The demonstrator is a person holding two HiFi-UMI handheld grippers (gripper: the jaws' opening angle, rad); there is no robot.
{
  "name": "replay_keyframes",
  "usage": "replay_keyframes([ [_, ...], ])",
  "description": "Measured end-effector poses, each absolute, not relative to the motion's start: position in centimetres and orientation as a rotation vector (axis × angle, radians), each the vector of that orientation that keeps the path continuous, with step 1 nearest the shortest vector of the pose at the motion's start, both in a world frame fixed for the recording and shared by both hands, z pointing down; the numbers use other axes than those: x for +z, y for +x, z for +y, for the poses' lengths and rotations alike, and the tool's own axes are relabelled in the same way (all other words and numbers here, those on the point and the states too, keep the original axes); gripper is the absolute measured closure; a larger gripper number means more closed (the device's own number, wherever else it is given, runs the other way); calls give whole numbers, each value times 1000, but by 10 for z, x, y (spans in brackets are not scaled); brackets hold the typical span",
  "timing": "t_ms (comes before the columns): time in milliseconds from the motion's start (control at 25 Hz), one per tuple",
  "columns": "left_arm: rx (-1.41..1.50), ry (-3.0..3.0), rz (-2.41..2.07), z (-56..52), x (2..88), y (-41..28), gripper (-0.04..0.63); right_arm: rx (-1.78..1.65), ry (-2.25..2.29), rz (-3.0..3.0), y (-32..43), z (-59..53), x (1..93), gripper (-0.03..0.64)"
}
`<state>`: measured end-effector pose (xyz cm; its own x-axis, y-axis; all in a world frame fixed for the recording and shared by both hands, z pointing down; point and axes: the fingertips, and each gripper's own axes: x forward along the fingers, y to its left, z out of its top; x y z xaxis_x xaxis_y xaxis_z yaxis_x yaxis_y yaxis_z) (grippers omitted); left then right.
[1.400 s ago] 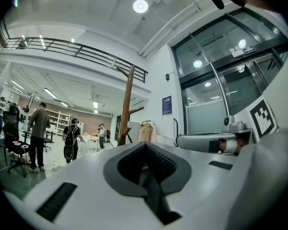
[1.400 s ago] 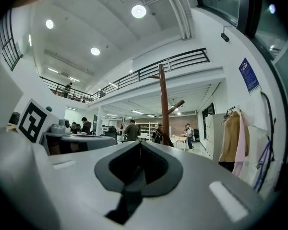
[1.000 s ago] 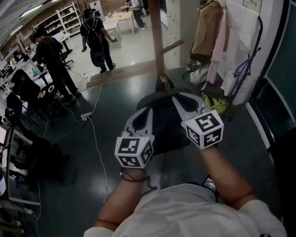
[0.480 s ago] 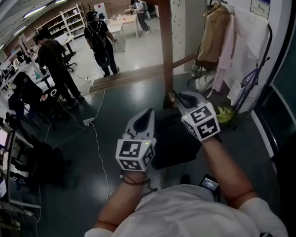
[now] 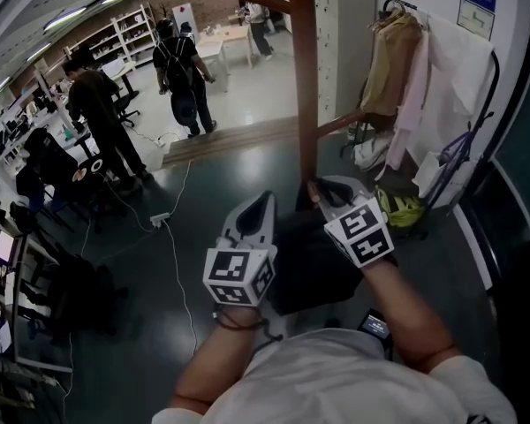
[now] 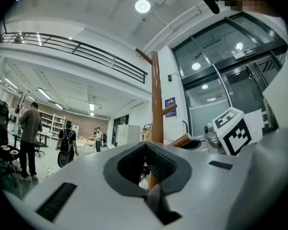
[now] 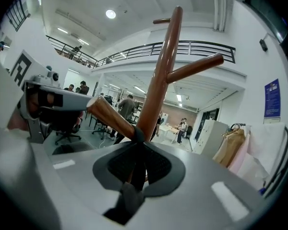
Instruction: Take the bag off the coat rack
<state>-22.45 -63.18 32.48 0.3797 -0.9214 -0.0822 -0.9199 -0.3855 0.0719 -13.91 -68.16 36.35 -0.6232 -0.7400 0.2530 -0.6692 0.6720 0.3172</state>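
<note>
Right tool: your right tool (image 5: 323,191) was clenched on the bag's black strap (image 7: 135,163), which ran between its pads.
Strap: it came down from the crook where the lower peg (image 7: 109,116) joined the pole of the coat rack (image 7: 159,71), and it was wrapped around that joint.
Left tool: your left tool (image 5: 259,208) had its tips closed together with nothing between them. Only the rack's pole showed through the gap behind its pads (image 6: 156,163).
Bag: the black bag (image 5: 307,265) sat low between your two tools, just in front of the foot of the pole. No view showed whether it touched the floor (image 5: 203,201).
Coat rack: the brown pole stood upright just beyond your right tool.
Surroundings: two people (image 5: 178,71) stood well apart from you on the far floor, and garments (image 5: 397,60) hung by the right wall.
</note>
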Motion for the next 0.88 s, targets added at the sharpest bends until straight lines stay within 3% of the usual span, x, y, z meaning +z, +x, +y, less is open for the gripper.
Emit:
replay_keyframes([
  [880,-193,2648,-1704,-561,307,-233,588,-380,1316,-2654,-116,-593,295,594],
])
